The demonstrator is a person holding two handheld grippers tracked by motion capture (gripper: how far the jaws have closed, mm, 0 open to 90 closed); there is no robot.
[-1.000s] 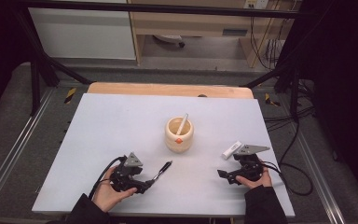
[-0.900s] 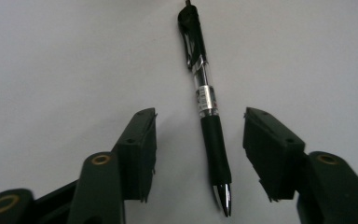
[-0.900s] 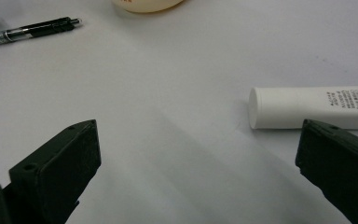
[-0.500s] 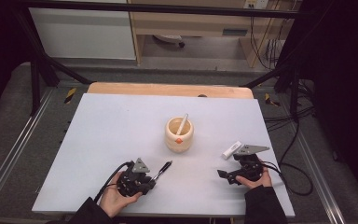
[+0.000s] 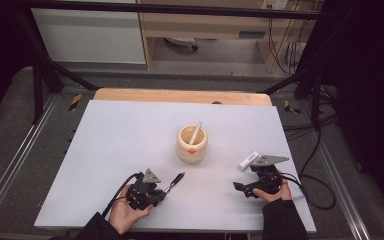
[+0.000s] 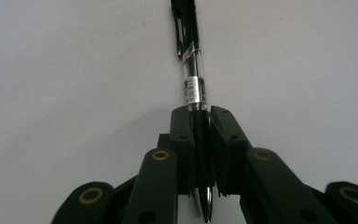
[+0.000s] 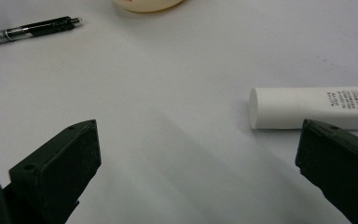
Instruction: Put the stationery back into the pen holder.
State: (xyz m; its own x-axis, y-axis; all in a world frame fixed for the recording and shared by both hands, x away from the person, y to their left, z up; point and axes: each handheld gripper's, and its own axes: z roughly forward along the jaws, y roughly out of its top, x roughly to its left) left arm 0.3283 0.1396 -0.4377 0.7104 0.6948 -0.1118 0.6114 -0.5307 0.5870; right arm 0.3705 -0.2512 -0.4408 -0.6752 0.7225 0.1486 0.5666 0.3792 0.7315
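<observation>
Nearest the person, the left claw (image 5: 164, 192) is clamped on a black pen (image 6: 193, 79) with a clear, label-wrapped middle section and a clip at the far end; its metal tip points back between the closed jaws, and the barrel runs out over the counter (image 5: 120, 145) toward the cup. The right claw (image 7: 198, 172) rests low on the counter with its matte black jaws spread wide and nothing between them. Just beside its right jaw lies a smooth white cylindrical tube (image 7: 314, 108) with small printed text, flat on its side. Farther off, near the middle of the pale grey counter, stands a rounded cream-coloured cup (image 5: 192, 144) with a small orange mark on its front. A thin white stick (image 5: 195, 133) leans inside it, its upper end past the rim. Behind the grey surface a strip of light wood edge (image 5: 180, 96) shows.
</observation>
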